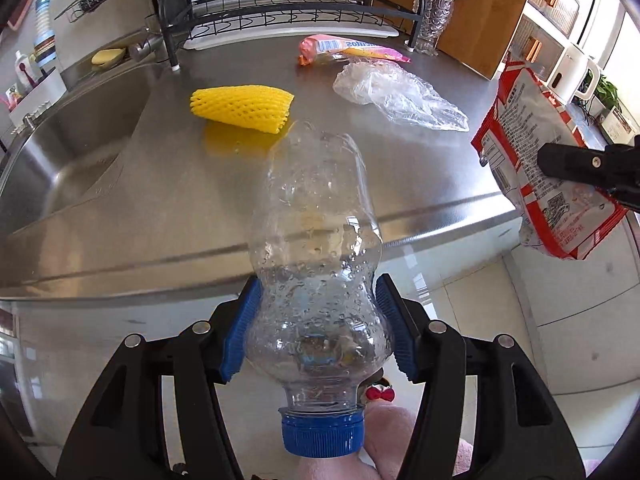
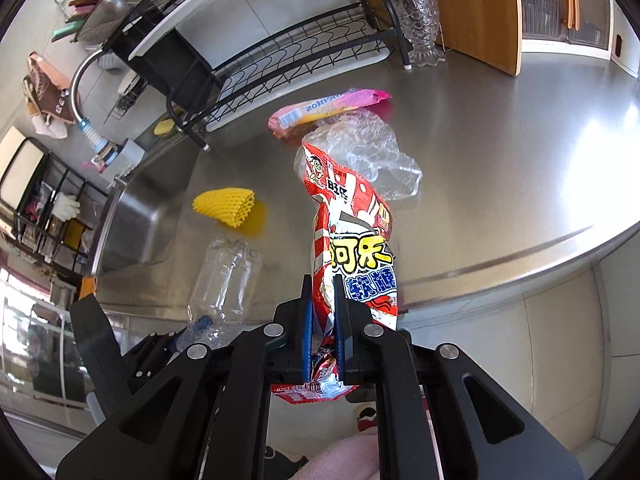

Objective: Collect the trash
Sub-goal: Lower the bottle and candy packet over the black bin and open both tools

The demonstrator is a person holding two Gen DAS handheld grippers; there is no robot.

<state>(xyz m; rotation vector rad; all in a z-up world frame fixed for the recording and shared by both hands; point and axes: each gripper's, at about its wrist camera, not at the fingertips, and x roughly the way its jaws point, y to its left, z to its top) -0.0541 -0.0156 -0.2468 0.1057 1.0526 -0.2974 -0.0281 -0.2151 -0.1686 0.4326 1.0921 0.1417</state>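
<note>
My left gripper (image 1: 318, 300) is shut on a clear, crushed plastic bottle (image 1: 316, 264) with a blue cap (image 1: 322, 432) pointing back toward the camera; the blue pads (image 1: 240, 332) press its sides. The bottle hangs off the steel counter's front edge (image 1: 240, 252). My right gripper (image 2: 322, 300) is shut on a red and white snack bag (image 2: 352, 240), also seen at the right in the left wrist view as the snack bag (image 1: 532, 152). On the counter lie a yellow foam net (image 1: 244, 108), a clear plastic bag (image 1: 396, 94) and a pink candy wrapper (image 1: 348, 50).
A steel sink (image 1: 68, 152) lies at the left with a faucet (image 2: 80, 80). A black dish rack (image 1: 296, 12) stands at the back, a glass utensil holder (image 1: 434, 28) and a wooden board (image 2: 476, 8) to its right. Pale floor tiles lie below the counter.
</note>
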